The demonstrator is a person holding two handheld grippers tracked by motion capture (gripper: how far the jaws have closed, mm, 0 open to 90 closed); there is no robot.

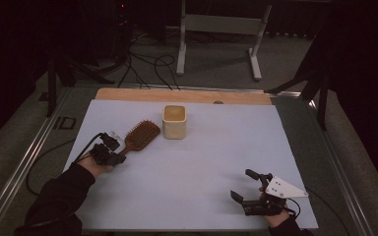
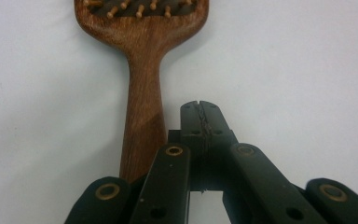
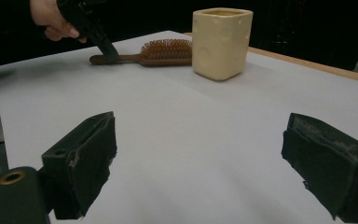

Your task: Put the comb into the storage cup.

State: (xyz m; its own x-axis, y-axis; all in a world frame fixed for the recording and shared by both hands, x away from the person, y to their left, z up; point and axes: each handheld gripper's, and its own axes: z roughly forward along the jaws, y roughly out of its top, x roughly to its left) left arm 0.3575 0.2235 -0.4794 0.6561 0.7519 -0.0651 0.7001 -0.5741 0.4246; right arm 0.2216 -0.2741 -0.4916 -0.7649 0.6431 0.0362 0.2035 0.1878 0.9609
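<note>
While the bench (image 1: 187,167) carries a pale sheet, a cream cup (image 1: 174,121) stands toward twelve o'clock, open end up. At the cup's nine o'clock lies a wooden hairbrush (image 1: 139,137), bristles up. The left gripper (image 1: 112,147) has its fingers together, beside the brush handle, not on it. At five o'clock the right gripper (image 1: 243,185) rests with fingers wide apart.

Overhead looks forward-down; both gripper views — low, close — share hairbrush (image 2: 144,79).
</note>
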